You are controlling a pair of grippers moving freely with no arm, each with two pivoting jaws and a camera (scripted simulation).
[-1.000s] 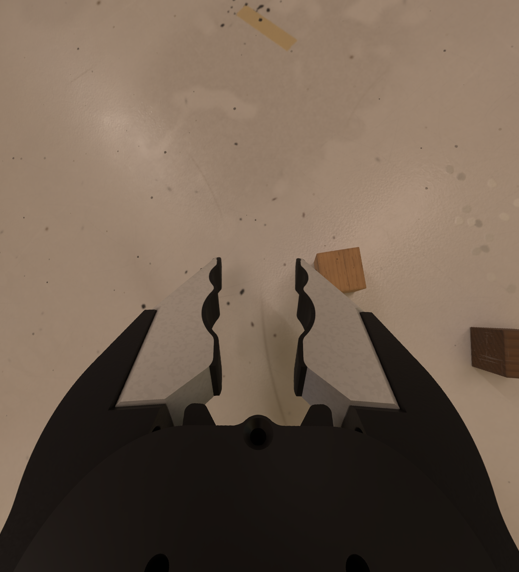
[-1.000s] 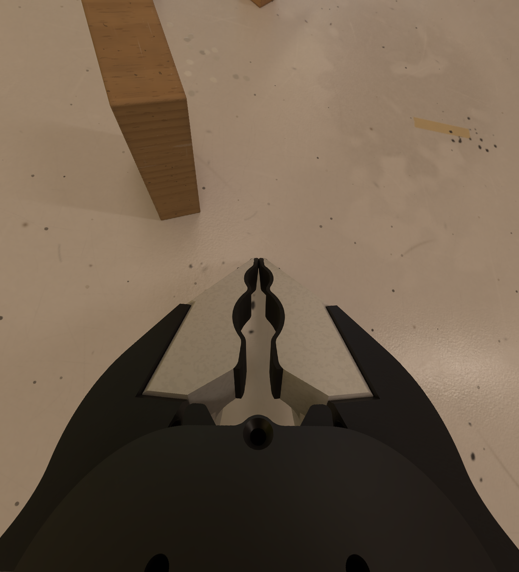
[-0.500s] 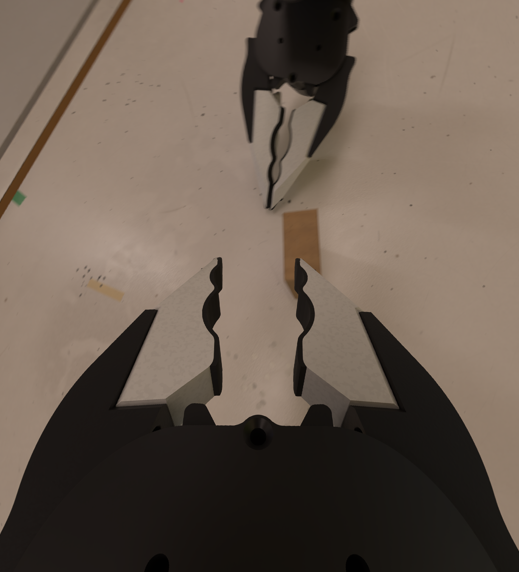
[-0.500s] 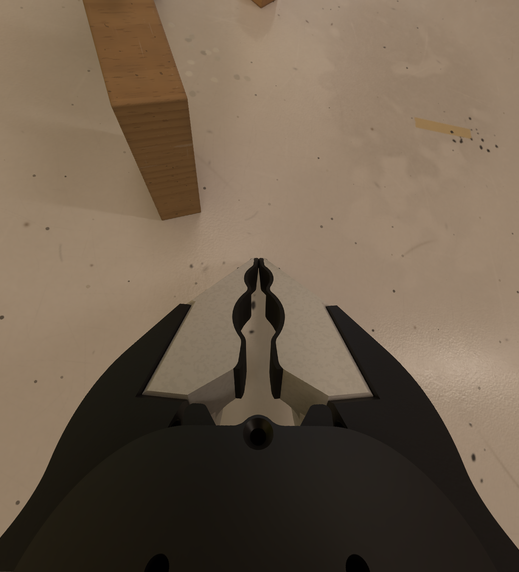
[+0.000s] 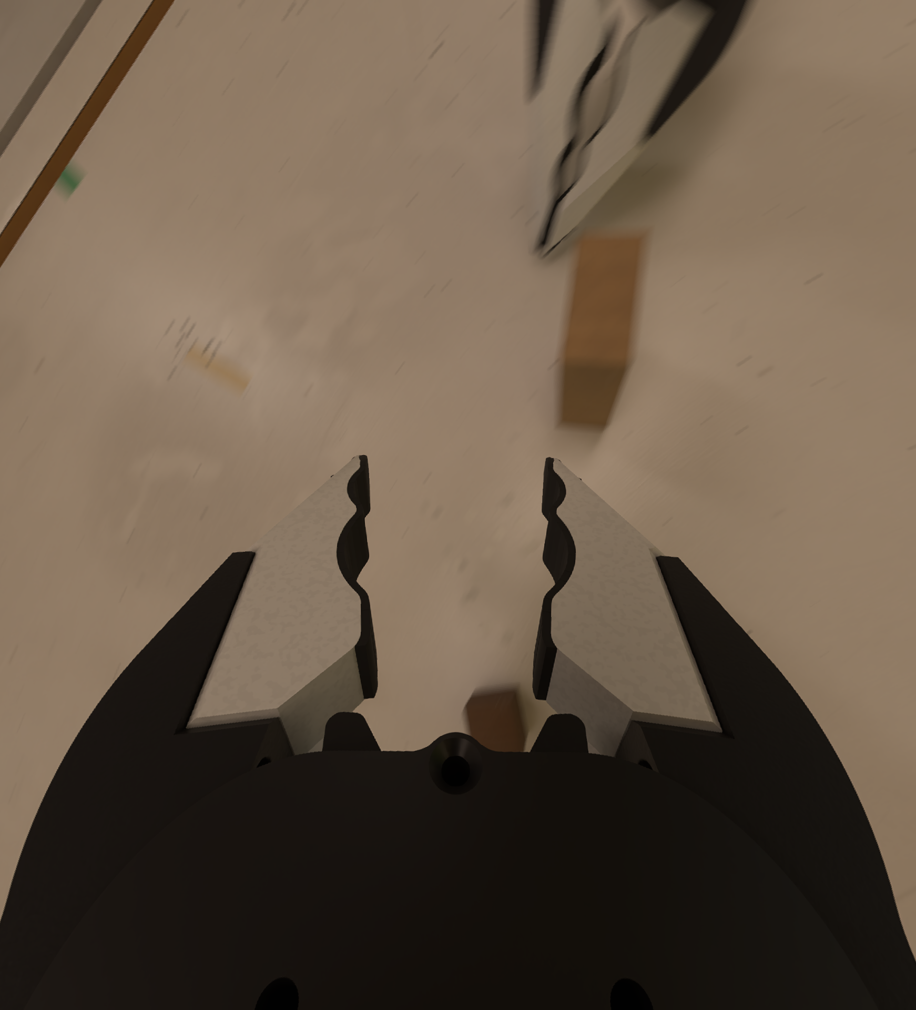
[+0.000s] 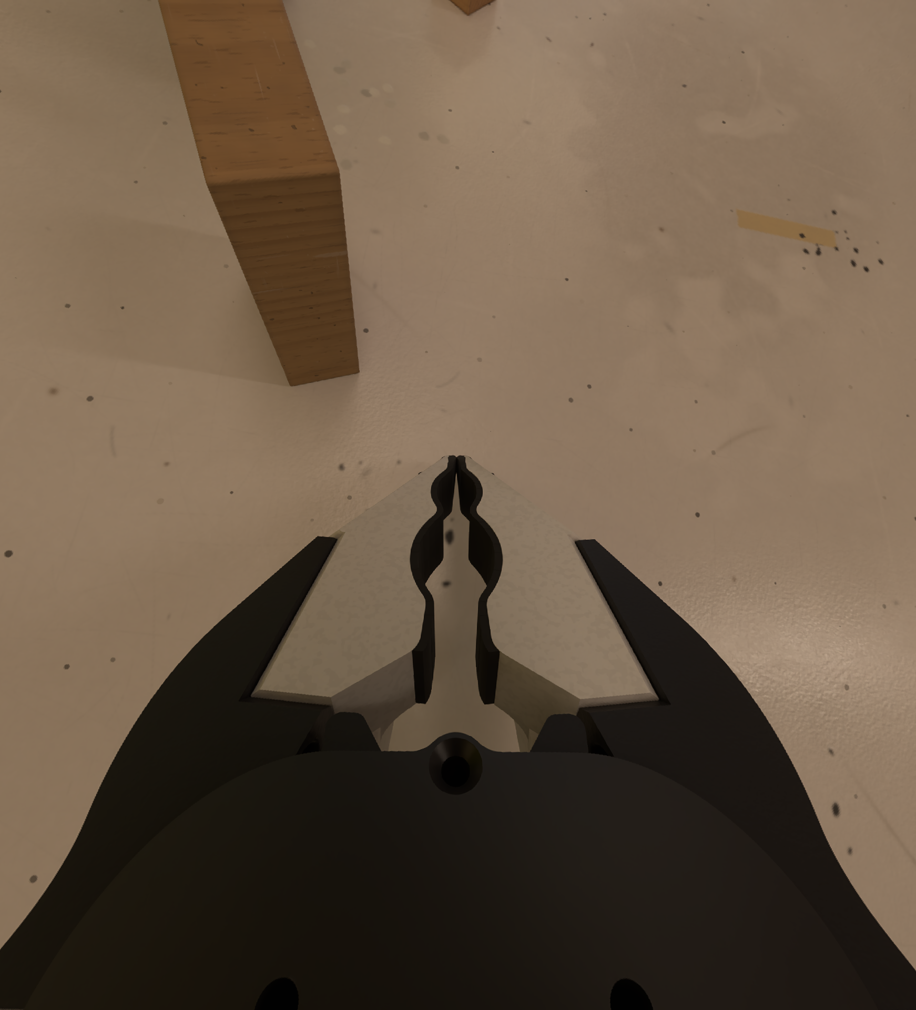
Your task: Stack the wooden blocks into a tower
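My left gripper (image 5: 456,464) is open and empty above the pale floor; its view is blurred by motion. A long light wooden block (image 5: 600,328) lies ahead to the right of it. A small dark wooden block (image 5: 494,718) shows low between its fingers, near the palm. My right gripper (image 6: 454,459) is shut and empty; it also shows blurred at the top of the left wrist view (image 5: 548,240), tips just beyond the long block's far end. In the right wrist view the long block (image 6: 275,186) lies ahead to the left, and a corner of another light block (image 6: 469,4) shows at the top edge.
A strip of tan tape with dark specks lies on the floor (image 6: 786,228), also left in the left wrist view (image 5: 218,369). A brown line and a grey band run along the upper left (image 5: 57,169), with a small green mark (image 5: 70,183) beside them.
My left gripper has swung and moved forward: the long block and the right gripper now sit closer and farther right, and a dark block has come in between its fingers, which stand wider apart. The right gripper has stayed still.
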